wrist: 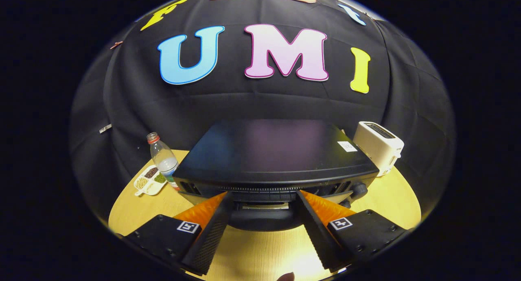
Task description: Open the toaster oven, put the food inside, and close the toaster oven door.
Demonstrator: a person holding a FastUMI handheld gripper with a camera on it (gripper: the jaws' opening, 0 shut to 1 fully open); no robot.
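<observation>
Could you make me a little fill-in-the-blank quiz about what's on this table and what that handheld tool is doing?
1. The tool has its fingers ____, spread either side of the toaster oven's handle.
2. The plastic bottle stands beside a divided dish and has a ____ cap.
3. The white appliance beside the oven, opposite the bottle, is a ____.

Missing words: open; red; toaster

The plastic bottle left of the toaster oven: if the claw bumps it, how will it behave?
The bottle stands upright, tall and narrow, so it would probably tip easily. It looks only partly filled, so likely light and, once down, apt to roll on the table. Its clear wall may be slippery. The claw is open, its fingers facing the toaster oven.
</observation>
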